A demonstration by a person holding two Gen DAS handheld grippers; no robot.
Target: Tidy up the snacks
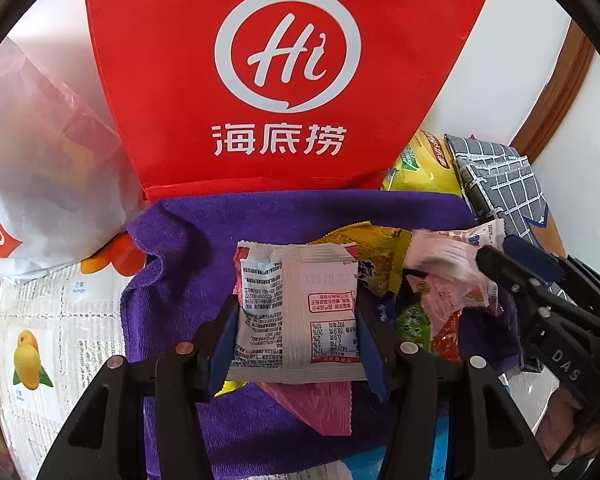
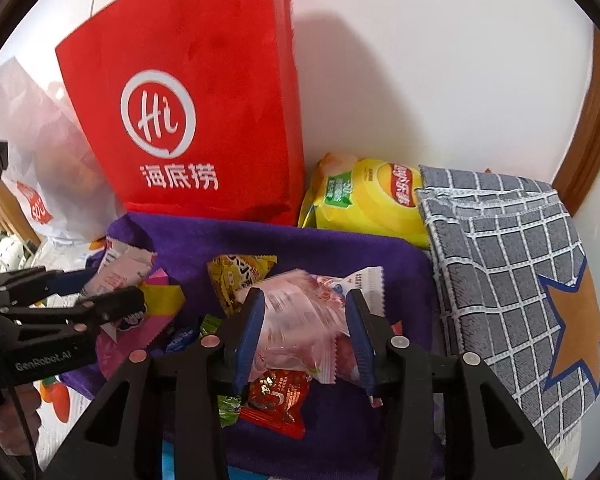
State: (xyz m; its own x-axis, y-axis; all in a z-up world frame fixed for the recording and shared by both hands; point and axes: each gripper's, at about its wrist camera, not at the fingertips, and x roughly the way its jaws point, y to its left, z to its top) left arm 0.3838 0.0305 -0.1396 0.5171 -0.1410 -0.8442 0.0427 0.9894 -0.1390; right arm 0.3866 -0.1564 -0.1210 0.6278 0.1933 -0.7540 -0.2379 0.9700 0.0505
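My left gripper is shut on a white-and-pink sachet with printed text, held upright over a purple towel. Under it lie a pink wrapper and other small packets. My right gripper has a puffy pink snack packet between its blue pads; the packet is blurred and looks loose in the gap. A yellow packet, a red candy and green wrappers lie around it on the towel. In the right wrist view the left gripper shows at the left edge.
A red paper bag stands against the wall behind the towel, with a white plastic bag to its left. A yellow chips bag and a grey checked cloth lie to the right. A fruit-print cover lies on the table.
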